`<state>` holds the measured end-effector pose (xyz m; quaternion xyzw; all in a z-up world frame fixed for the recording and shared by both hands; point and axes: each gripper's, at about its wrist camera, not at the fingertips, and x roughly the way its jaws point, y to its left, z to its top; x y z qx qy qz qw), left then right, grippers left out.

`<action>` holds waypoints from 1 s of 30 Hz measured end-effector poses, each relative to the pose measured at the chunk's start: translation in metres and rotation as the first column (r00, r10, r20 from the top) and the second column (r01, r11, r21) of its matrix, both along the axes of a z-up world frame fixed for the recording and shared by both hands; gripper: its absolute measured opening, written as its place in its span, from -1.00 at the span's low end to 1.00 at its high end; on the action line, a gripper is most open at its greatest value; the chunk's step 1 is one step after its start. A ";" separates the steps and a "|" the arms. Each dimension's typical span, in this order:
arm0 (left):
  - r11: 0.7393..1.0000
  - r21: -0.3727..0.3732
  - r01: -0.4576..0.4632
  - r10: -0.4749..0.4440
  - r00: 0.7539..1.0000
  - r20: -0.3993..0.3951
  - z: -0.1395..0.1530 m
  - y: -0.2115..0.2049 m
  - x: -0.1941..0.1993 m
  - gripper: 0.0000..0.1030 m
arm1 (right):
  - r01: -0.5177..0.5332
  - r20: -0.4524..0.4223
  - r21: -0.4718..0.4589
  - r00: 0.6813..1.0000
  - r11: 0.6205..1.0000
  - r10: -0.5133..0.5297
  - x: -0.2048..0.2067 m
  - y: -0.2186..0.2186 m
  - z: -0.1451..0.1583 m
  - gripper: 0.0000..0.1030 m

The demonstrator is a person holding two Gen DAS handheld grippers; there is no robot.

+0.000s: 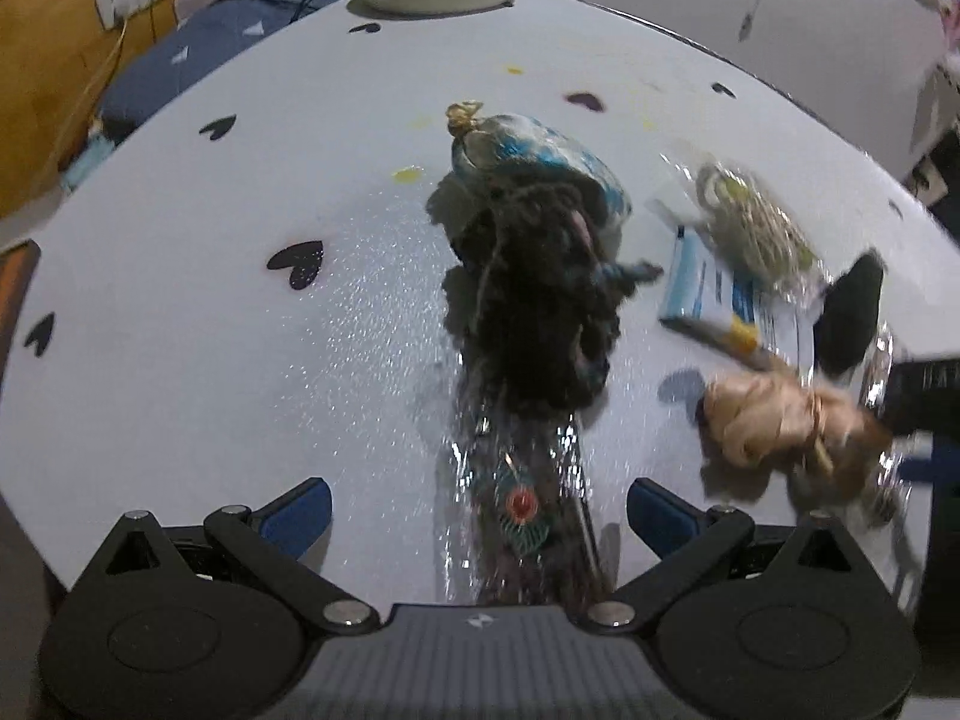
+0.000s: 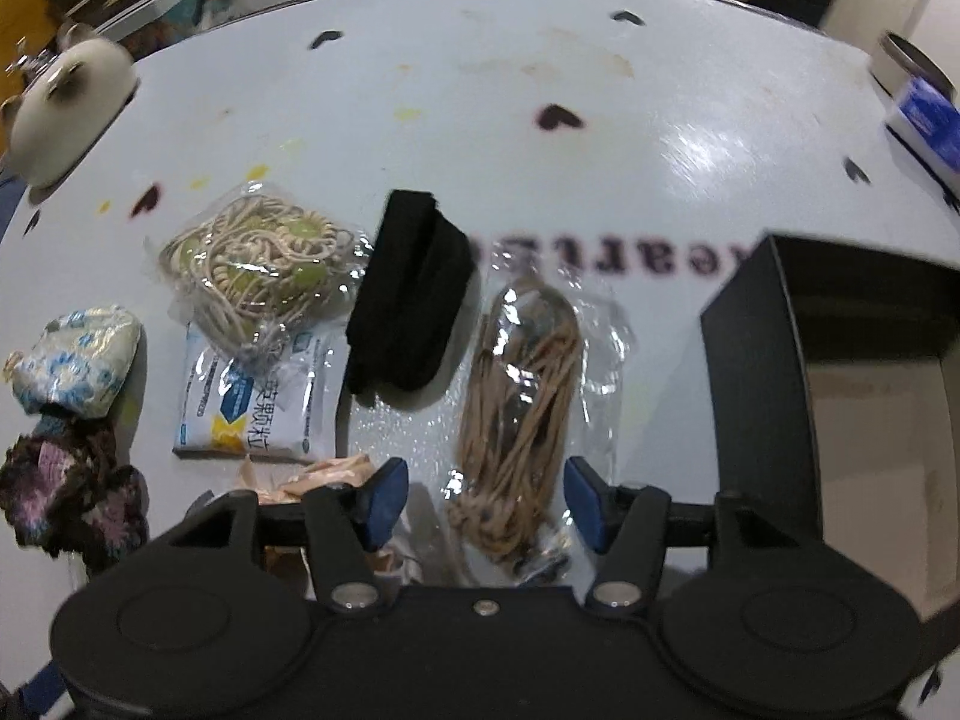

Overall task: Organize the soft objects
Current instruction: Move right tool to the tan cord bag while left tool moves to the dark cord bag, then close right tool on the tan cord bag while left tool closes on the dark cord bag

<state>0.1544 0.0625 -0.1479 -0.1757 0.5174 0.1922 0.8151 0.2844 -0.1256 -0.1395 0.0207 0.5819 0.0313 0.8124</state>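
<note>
A: Overhead, left wrist view: the left tongs [image 1: 480,510], blue tips apart, straddle a dark crocheted piece [image 1: 534,312] in clear wrap, just in front of the brocade pouch [image 1: 540,162] on the table [image 1: 240,210]. Soft and light, likely; its wrap is slippery, so pinch mid-bundle.

B: Right wrist view: the right tongs [image 2: 486,501], also apart, flank a bagged tan cord [image 2: 522,408], beside the pouch-side black cloth [image 2: 414,306]. Only this view shows the open black box [image 2: 840,372].

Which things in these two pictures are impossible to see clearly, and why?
- Black box, right wrist view: its contents are cut off by the right edge.
- Peach fabric, right wrist view: mostly hidden behind the right gripper; blurred in the left wrist view.
- Sachet print: too small, partly under the cord bag.
- Dark yarn, left wrist view: blurred.
</note>
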 end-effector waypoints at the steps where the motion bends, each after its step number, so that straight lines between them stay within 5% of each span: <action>1: 1.000 -0.006 0.008 -0.008 1.000 -0.002 -0.001 0.001 0.002 1.00 | 0.027 0.000 0.000 1.000 1.000 -0.027 -0.002 -0.002 0.000 0.20; 7: 0.994 0.025 0.107 -0.106 0.993 -0.042 -0.005 -0.001 0.007 0.93 | 0.113 0.023 0.002 0.993 0.994 -0.113 -0.010 -0.007 -0.003 0.24; 12: 0.984 0.031 0.174 -0.173 0.985 -0.008 0.000 0.007 0.002 0.64 | 0.017 0.071 -0.007 0.997 1.000 -0.017 -0.027 0.005 -0.002 -0.06; 22: 0.965 -0.007 0.263 -0.263 0.964 0.035 0.006 0.019 -0.014 0.11 | -0.188 0.101 0.023 0.978 0.982 0.184 -0.081 -0.004 0.004 -0.26; 30: 0.957 -0.102 0.273 -0.266 0.961 0.077 0.008 0.027 -0.023 -0.17 | -0.084 0.099 0.048 0.992 0.995 0.079 -0.090 -0.021 0.005 0.03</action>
